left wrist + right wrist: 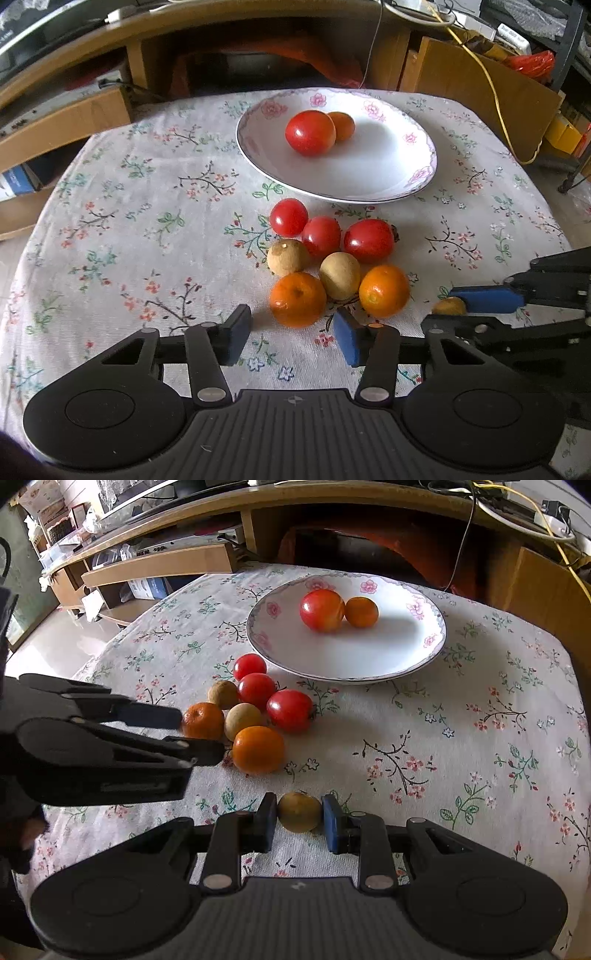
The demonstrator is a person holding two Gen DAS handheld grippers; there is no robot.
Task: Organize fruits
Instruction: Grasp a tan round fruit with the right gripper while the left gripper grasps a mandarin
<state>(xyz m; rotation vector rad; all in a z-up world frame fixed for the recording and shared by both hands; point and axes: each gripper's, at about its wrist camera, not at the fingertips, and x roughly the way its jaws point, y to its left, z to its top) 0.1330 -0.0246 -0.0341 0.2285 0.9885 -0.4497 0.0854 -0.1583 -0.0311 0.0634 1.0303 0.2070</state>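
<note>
A white floral plate (332,195) (351,677) at the back of the table holds a tomato (310,132) and a small orange (342,125). In front of it lies a cluster of three tomatoes (321,236), two brown longans (340,275) and two oranges (384,290). My left gripper (293,336) (195,734) is open, and the near-left orange (297,304) (203,720) sits just past its fingertips. To the right, my right gripper (300,821) (480,299) is shut on a third brown longan (299,811) (448,306), low over the cloth.
A flowered tablecloth (461,738) covers the table. Behind it stands a wooden cabinet (258,33) with shelves and boxes. A yellow cable (491,88) hangs at the back right. The table edge drops off at left and right.
</note>
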